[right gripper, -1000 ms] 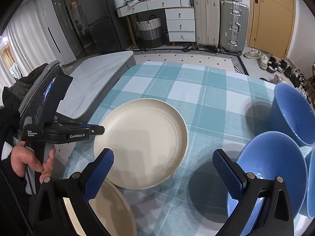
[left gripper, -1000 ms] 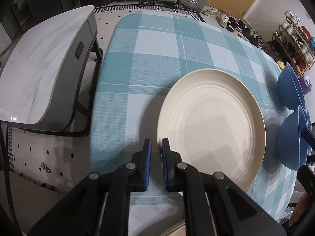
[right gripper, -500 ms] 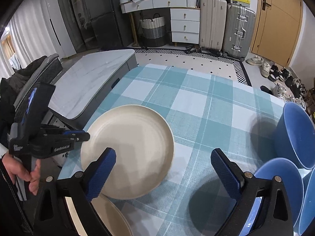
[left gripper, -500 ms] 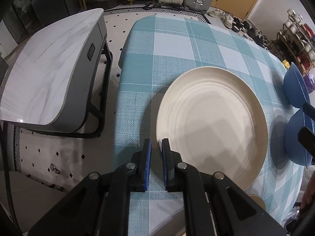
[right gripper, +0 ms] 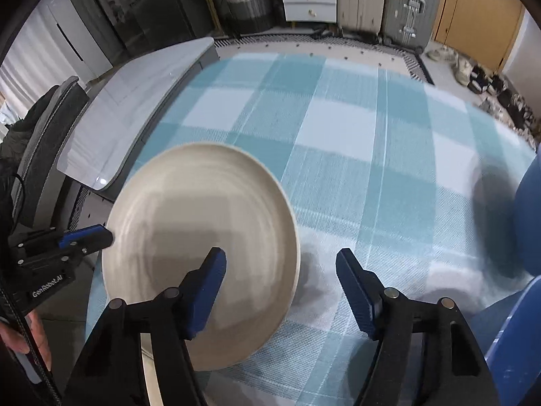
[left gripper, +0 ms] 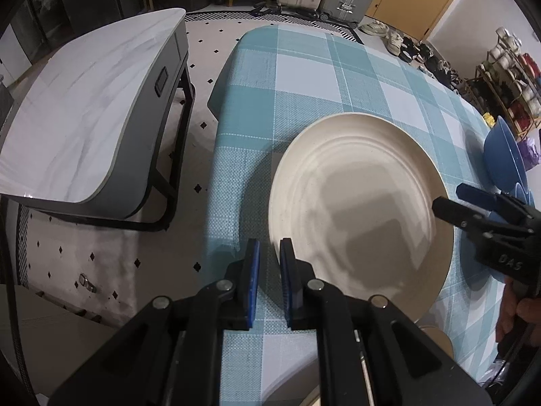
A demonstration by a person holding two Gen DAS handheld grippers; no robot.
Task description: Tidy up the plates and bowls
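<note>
A cream plate (left gripper: pixel 358 209) hangs tilted above the teal checked tablecloth (left gripper: pixel 304 77). My left gripper (left gripper: pixel 269 260) is shut on its near-left rim, and it also shows at the plate's (right gripper: pixel 203 223) left edge in the right wrist view as the left gripper (right gripper: pixel 101 235). My right gripper (right gripper: pixel 279 257) straddles the plate's right rim. Its jaws are closing, one finger over the plate and one outside it, and neither pad presses. It enters the left wrist view as the right gripper (left gripper: pixel 453 199). A second cream plate (right gripper: pixel 148 372) lies underneath, mostly hidden.
Blue bowls (right gripper: pixel 531 220) stand at the table's right side, with the nearest bowl (right gripper: pixel 507 338) by my right gripper; a bowl (left gripper: pixel 503 159) also shows in the left wrist view. A grey marble side table (left gripper: pixel 84 118) sits left of the table edge. Suitcases and shoes line the far wall.
The left gripper has carried the plate toward the table's left edge. The right gripper has come down and left onto the plate's right rim, and its jaws have narrowed.
</note>
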